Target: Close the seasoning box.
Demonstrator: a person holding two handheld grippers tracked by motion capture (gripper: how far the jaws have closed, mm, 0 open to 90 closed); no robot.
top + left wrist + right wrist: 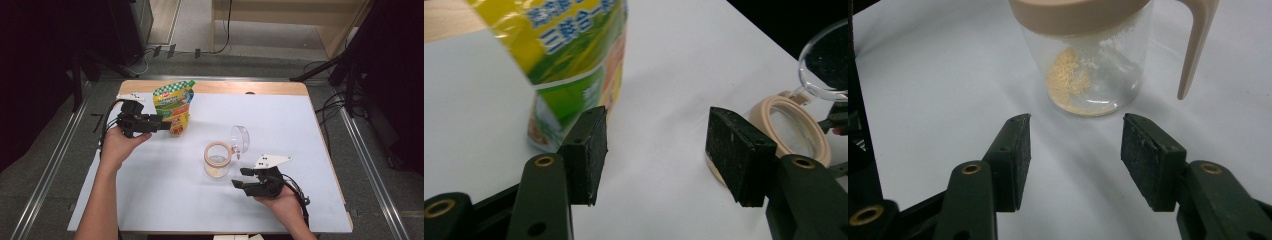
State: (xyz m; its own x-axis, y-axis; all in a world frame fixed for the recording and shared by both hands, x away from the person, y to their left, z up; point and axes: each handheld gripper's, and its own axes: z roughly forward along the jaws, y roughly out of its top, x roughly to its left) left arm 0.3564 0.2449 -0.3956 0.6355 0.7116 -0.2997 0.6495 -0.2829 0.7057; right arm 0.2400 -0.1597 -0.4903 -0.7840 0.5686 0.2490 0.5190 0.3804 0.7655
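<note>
The left gripper (161,123) is held level above the bench (280,115) near its far left corner, its jaws pointing toward the yellow-and-green printed plastic pouch (174,106) that stands upright there. In the left gripper view (656,150) the jaws are spread about halfway, with bare white bench between the pads; the left pad sits just in front of the pouch's (569,65) lower corner, and I cannot tell whether it touches. Nothing is pinched.

The right gripper (241,177) is held by the person's right hand (280,200) near the bench's near right part, jaws aimed at the clear round jar with a beige plastic rim (217,159), which stands near the middle of the bench. Its clear round hinged lid (241,137) is swung open and stands up on the far right side of the jar. In the right gripper view (1075,150) the jaws are likewise spread about halfway and hold nothing; the jar (1088,55) stands just beyond the pads, apart from them, with a small heap of tan granules (1068,75) at its bottom and a beige handle-like tab (1195,45) hanging at its right.

The pouch and the jar stand well apart.
</note>
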